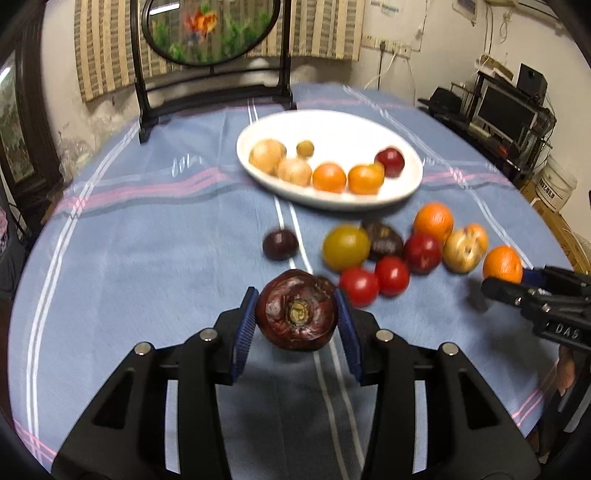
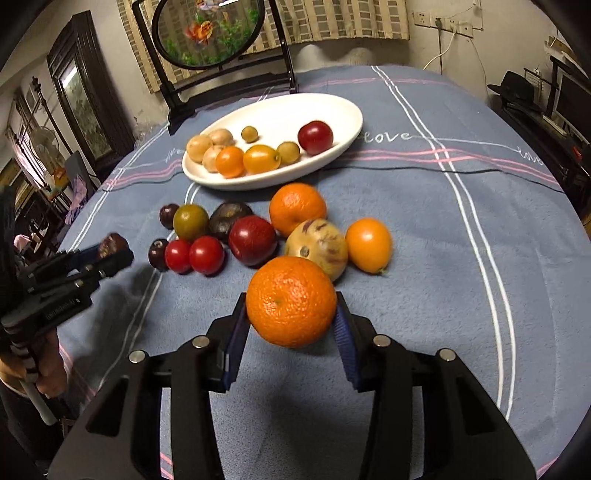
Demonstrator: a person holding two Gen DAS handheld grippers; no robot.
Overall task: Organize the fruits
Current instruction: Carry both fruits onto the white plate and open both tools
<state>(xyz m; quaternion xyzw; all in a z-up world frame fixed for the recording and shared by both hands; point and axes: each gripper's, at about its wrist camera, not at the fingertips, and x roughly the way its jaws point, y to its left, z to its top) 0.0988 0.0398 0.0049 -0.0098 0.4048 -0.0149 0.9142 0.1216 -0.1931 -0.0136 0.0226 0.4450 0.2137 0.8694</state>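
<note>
My left gripper [image 1: 296,308] is shut on a dark red-brown water chestnut [image 1: 296,309], held above the blue cloth. My right gripper [image 2: 291,314] is shut on an orange mandarin [image 2: 291,301], also lifted. It shows from the side in the left wrist view [image 1: 508,282] with its mandarin [image 1: 501,263]. The left gripper shows at the left of the right wrist view [image 2: 114,251]. A white oval plate [image 2: 332,107] behind holds several small fruits. A loose cluster on the cloth includes tomatoes [image 2: 206,254], a red plum [image 2: 253,240], an orange [image 2: 297,208] and a spotted yellow fruit [image 2: 318,247].
A dark wooden stand with a round goldfish picture [image 2: 208,29] stands at the table's far edge behind the plate. The round table is covered by a blue striped cloth [image 2: 461,258]. Shelves with monitors [image 1: 506,110] stand at the right beyond the table.
</note>
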